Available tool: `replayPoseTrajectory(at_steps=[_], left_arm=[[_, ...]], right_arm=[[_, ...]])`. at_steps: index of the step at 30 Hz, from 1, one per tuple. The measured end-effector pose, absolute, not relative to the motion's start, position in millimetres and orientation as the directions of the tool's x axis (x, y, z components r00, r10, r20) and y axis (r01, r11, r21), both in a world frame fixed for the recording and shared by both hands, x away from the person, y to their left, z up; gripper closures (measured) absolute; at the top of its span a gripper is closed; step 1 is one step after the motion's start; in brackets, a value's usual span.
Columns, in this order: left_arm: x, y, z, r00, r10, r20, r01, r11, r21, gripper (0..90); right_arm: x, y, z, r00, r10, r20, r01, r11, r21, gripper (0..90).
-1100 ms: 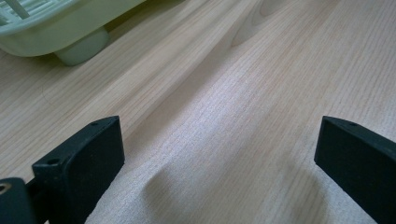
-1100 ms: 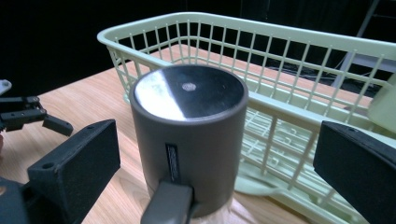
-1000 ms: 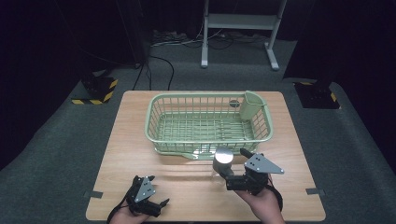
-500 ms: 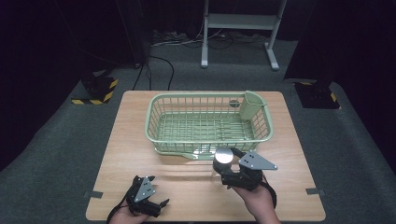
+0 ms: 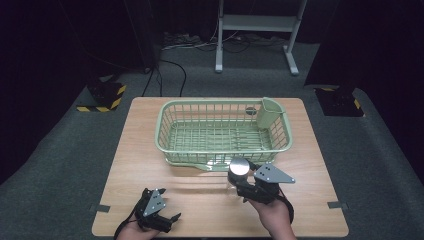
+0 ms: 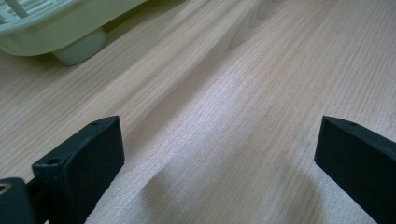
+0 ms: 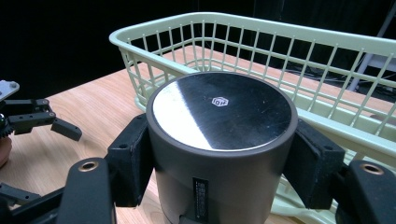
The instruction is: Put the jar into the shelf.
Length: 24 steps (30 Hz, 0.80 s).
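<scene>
A dark grey cylinder [image 5: 239, 167] with a shiny flat top [image 7: 222, 112] stands upright on the wooden table, just in front of the pale green basket [image 5: 165, 150]. My right gripper [image 5: 237, 183] is shut on the cylinder. Its jaws have just been closing, and the pads [image 7: 133, 158] now press on the cylinder's two sides in the right gripper view. My left gripper [image 5: 171, 222] rests near the table's front left edge, open, with bare wood between its jaws [image 6: 219, 154].
The basket's rim [image 7: 280, 28] rises right behind the cylinder. A green cutlery cup [image 5: 270, 112] hangs in its far right corner. One basket foot [image 6: 77, 46] lies ahead of the left gripper. Bare tabletop [image 5: 200, 200] stretches between the two grippers.
My right gripper edged left to the cylinder and its jaws went from wide open to shut on it. The left gripper stayed put.
</scene>
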<state>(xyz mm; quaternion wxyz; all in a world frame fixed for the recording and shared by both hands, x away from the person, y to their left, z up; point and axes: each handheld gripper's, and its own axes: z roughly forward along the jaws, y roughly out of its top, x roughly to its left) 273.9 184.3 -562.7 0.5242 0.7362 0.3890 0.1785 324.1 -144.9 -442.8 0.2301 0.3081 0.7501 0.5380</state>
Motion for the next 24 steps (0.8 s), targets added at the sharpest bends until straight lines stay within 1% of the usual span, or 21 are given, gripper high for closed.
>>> replayPoseTrajectory(at_steps=[4,12,24], left_arm=[[273,184,-563,0.634,0.760,-0.144,0.382,-0.145,0.913,1.9],[274,185,-563,0.635,0.758,-0.146,0.385,-0.147,0.911,1.9],[274,185,-563,0.639,0.757,-0.139,0.383,-0.156,0.910,1.9]], right_arm=[[323,-145,-441,-0.704,0.710,-0.022,0.204,0.232,0.951,32.7],[322,-151,-424,-0.710,0.705,-0.005,0.192,0.200,0.961,32.7],[320,-161,-407,-0.694,0.719,-0.037,0.160,0.203,0.966,32.7]])
